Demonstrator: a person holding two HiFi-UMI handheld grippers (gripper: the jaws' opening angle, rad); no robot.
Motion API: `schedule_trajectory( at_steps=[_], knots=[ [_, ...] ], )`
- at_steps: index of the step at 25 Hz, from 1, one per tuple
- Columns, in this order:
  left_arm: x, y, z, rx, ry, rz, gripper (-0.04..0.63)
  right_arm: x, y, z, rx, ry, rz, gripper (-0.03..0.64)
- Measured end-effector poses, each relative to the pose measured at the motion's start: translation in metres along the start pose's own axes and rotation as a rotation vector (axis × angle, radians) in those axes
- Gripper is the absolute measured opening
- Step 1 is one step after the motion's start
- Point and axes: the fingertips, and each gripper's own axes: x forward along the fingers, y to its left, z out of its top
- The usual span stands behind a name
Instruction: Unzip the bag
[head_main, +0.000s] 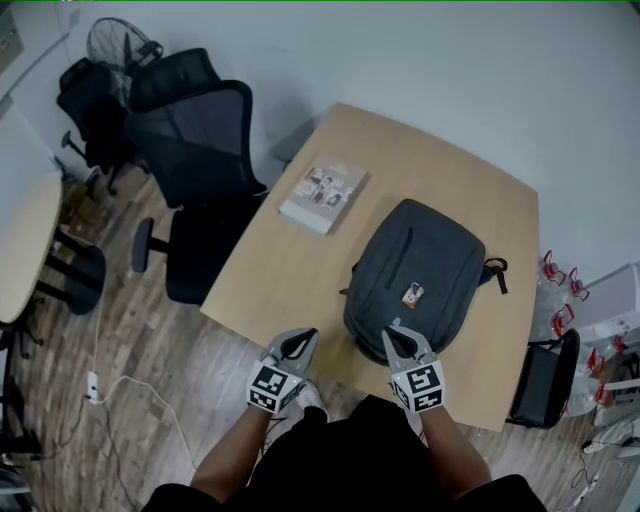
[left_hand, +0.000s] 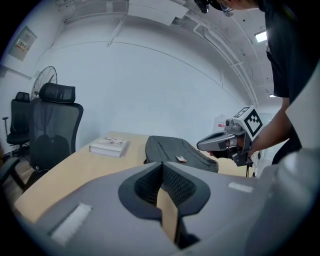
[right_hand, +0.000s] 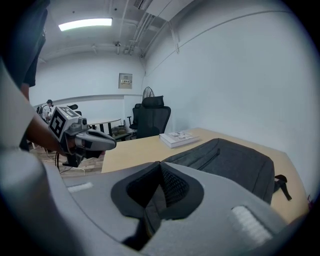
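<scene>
A dark grey backpack lies flat on the wooden table, with a small tag on its front and a vertical zip on its front panel. It also shows as the backpack in the left gripper view and the backpack in the right gripper view. My left gripper is shut and empty, just off the table's near edge, left of the bag. My right gripper is shut and empty, its tips over the bag's near end. Whether it touches the bag I cannot tell.
A book lies on the table's far left part. Black office chairs stand left of the table, with a fan behind them. A dark bin and bottles sit at the right. A cable trails on the wood floor.
</scene>
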Motion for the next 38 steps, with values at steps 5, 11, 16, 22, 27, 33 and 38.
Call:
schedule_trajectory(
  at_steps=[5,11,16,22,27,33,38],
  knots=[
    [0.026,0.013,-0.003,0.045,0.052,-0.031,0.017,0.023,-0.009,-0.008,0.02,0.063,0.023,0.003],
    [0.065,0.029,-0.008,0.047,0.11,-0.056,0.018,0.048,-0.018,-0.019,0.062,0.103,0.073,0.003],
    [0.096,0.037,-0.023,0.144,0.2,-0.085,0.094,0.058,-0.019,-0.029,0.092,0.139,0.117,0.003],
    [0.122,0.039,-0.041,0.296,0.315,-0.16,0.126,0.064,-0.022,-0.039,0.119,0.164,0.146,0.003],
    [0.14,0.035,-0.052,0.455,0.405,-0.245,0.161,0.067,-0.016,-0.048,0.135,0.189,0.184,0.003],
    [0.153,0.027,-0.06,0.551,0.453,-0.339,0.161,0.068,-0.013,-0.05,0.143,0.201,0.211,0.003],
    [0.153,0.026,-0.066,0.572,0.489,-0.362,0.1,0.07,-0.012,-0.05,0.145,0.204,0.223,0.003]
  ],
)
